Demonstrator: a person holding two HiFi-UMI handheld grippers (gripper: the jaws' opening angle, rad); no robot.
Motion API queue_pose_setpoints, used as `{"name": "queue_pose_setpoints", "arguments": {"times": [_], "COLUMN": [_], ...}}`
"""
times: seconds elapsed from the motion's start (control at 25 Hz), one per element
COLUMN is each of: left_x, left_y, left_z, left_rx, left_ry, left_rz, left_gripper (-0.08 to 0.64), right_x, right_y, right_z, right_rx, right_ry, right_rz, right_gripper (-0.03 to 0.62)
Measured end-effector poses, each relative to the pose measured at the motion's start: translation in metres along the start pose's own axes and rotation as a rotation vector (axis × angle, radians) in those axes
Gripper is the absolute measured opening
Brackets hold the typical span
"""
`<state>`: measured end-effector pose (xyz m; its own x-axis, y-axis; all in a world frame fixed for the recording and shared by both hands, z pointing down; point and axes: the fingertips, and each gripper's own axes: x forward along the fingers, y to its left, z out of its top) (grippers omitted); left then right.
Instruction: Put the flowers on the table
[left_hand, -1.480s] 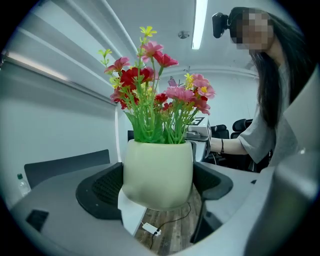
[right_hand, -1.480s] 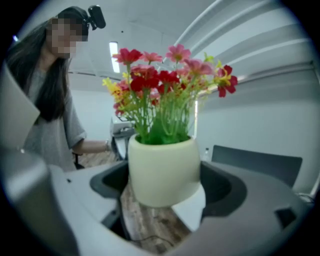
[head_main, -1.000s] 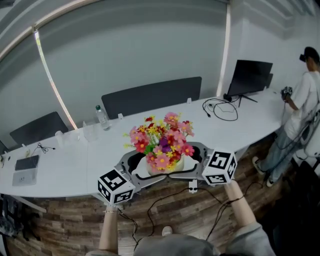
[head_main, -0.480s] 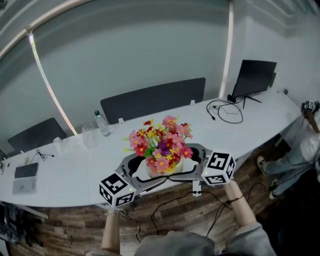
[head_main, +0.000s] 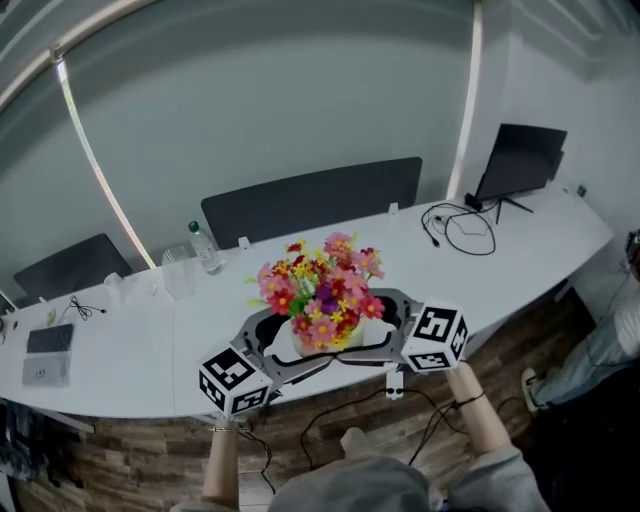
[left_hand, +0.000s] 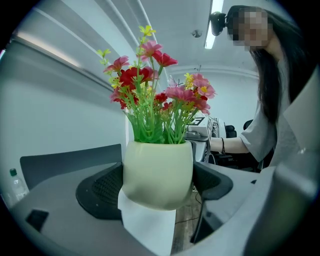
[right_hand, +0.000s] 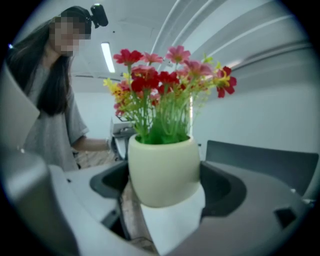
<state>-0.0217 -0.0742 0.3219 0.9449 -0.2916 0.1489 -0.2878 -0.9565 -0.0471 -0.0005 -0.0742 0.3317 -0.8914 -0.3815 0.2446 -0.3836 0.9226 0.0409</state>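
Now flowers upright, stems vertical, blooms pointing up.

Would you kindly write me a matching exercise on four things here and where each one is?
Things: 1 flower pot; 2 water bottle; 3 monitor; 4 black cable.
Places: A far right on the table; B held between left gripper and right gripper; C looped beside the monitor; D standing left of the flower pot.
Pairs: 1-B; 2-D; 3-A; 4-C.
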Motion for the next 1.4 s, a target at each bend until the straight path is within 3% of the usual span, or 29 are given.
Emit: {"name": "queue_pose_setpoints", "arguments": {"times": [0.76,1.4], "left_x": [0.04,0.055], "left_y": [0.081,0.131], "left_z": [0.0,-0.025], "left_rx": [-0.057,-0.061], "left_ry": [0.031,0.058], "left_rz": [0.114,0.208], "left_gripper": [0.436,0.436], "right_x": [0.023,0.054], "right_y": [-0.089,-0.137], "right_z": [0.0,-0.02], "right_rx": [-0.001,-0.046], "right_ry": [0.044,0.068], "right_rz": [0.127,0.213], "right_gripper": [0.445,0.445]}}
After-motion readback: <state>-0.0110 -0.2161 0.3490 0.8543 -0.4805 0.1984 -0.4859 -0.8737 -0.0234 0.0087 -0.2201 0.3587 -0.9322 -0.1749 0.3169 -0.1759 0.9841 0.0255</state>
